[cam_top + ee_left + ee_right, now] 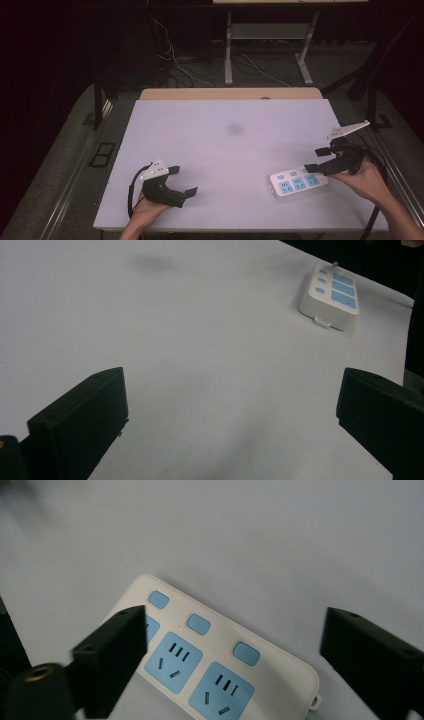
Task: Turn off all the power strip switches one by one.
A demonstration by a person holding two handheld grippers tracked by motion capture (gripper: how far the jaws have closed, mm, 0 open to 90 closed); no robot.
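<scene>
High view: white power strip (pixel 299 183) lies flat at the near right of the table (pixel 220 150), its long axis running left to right. Right gripper (pixel 317 159) sits at the strip's right end, jaws apart with nothing clamped; whether a jaw touches the casing I cannot tell. Left gripper (pixel 184 186) rests at the near left, well apart from the strip, jaws spread and empty. Left gripper view: the strip (pixel 330 296) shows far right near the table edge, bare table between the 2 jaws. Right gripper view: strip (pixel 215 665) passes under the left jaw; 3 blue buttons in a row, 2 blue sockets showing in full, a third half hidden. Jaws stand wide, not pressing. Judgement: the step looks like taking hold of the strip. Best to square the jaws across the short width, bracket both long edges, lower until the pads flank the casing, then close evenly; an off-centre pinch at the rounded end could make it pivot or slip.
</scene>
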